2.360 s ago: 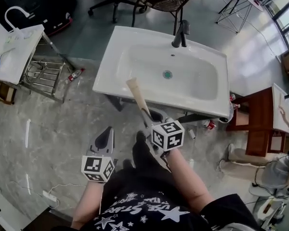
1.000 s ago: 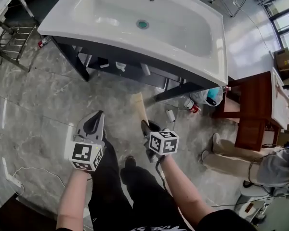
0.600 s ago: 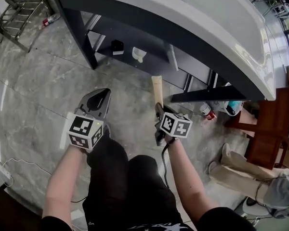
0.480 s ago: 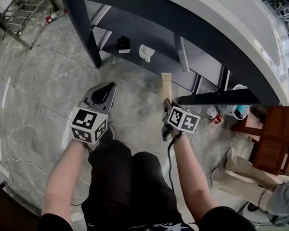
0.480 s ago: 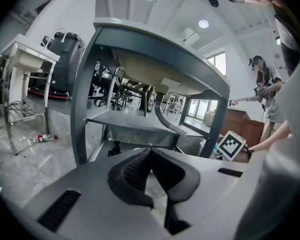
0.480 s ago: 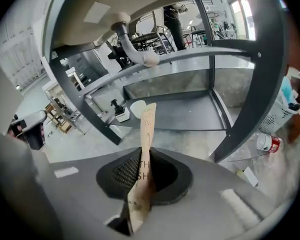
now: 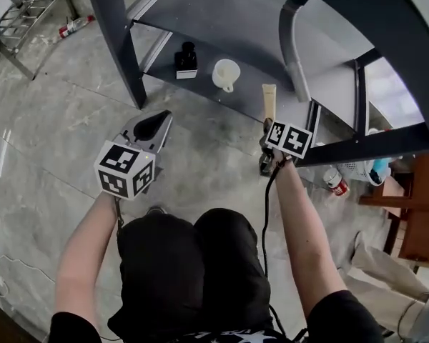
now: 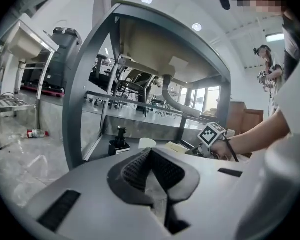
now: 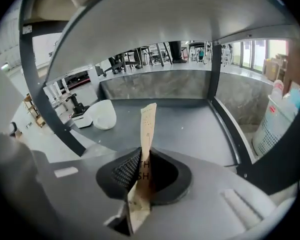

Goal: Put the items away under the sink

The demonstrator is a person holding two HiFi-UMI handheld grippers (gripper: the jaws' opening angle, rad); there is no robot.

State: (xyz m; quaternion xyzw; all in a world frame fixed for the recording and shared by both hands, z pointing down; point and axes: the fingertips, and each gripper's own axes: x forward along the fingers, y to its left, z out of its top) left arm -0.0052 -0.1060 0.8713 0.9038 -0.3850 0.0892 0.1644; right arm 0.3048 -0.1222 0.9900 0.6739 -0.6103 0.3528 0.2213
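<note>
Right gripper point(image 9: 141, 160) jaws pinch what looks like a tube point(image 9: 148, 124); lay it flat on shelf point(image 9: 190, 129), clear of cup point(image 9: 104, 115). Left gripper point(image 8: 151, 156) jaws together, empty.

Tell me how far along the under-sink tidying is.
Done: a black square-based bottle and a white cup sit on the grey shelf. In hand: the right gripper clamps a flat beige tube. Left to do: shelving it. The left gripper is shut, empty.
</note>
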